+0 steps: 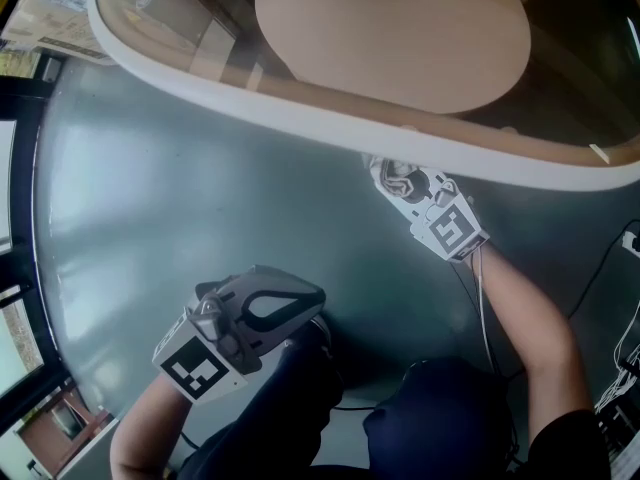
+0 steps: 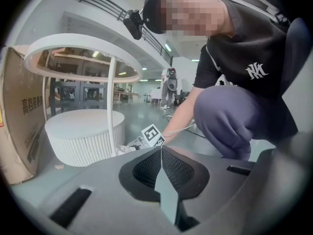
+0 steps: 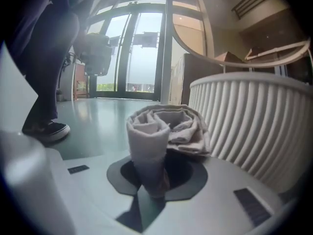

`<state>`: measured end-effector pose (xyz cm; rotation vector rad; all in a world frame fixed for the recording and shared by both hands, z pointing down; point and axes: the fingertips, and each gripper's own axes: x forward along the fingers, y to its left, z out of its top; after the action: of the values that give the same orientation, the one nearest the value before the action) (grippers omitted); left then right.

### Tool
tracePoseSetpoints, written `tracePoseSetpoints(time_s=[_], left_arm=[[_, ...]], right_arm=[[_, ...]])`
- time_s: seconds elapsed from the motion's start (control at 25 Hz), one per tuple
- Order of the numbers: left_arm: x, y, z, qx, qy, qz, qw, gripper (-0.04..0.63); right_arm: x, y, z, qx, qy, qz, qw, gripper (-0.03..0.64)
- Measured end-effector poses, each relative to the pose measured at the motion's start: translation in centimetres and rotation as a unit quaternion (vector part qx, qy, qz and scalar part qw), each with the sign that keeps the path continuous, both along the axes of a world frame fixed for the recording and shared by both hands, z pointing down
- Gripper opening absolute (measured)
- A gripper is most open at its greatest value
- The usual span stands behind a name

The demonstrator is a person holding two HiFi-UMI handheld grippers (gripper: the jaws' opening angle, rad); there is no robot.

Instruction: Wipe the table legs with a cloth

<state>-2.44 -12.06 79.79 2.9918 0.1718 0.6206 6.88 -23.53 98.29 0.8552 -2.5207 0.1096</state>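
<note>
Seen from above, the round glass-topped table has a white rim (image 1: 300, 103). My right gripper (image 1: 388, 173) reaches under that rim, shut on a rolled grey-white cloth (image 1: 398, 180). In the right gripper view the cloth (image 3: 164, 129) stands bunched in the right gripper (image 3: 154, 187), with a slim table leg (image 3: 167, 48) rising just behind it. The left gripper view shows the same thin white leg (image 2: 112, 106), with the right gripper's marker cube (image 2: 153, 134) and the cloth (image 2: 126, 149) at its foot. My left gripper (image 1: 305, 303) is shut and empty, held back near my knee.
A white ribbed drum (image 2: 83, 136) with a beige top (image 1: 390, 33) sits under the table, close beside the cloth (image 3: 254, 126). A cardboard box (image 2: 19, 116) stands at the left. Cables (image 1: 610, 258) lie on the grey floor (image 1: 180, 198) at the right. Glass walls (image 3: 122, 58) lie beyond.
</note>
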Motion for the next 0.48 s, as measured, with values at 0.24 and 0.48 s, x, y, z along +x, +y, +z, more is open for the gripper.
tracePoseSetpoints(time_s=[0.24,0.48], left_arm=[[-0.3,-0.1,0.8,0.005,0.0,-0.016,0.9999,0.008],[-0.5,-0.3,-1.0,0.018,0.019,-0.039,0.9989,0.007]], right_arm=[[0.6,0.6,0.7,-0.101,0.027,0.01,0.994,0.071],[-0.7,3.2,-20.9,0.028,-0.147,-0.042,0.988,0.071]])
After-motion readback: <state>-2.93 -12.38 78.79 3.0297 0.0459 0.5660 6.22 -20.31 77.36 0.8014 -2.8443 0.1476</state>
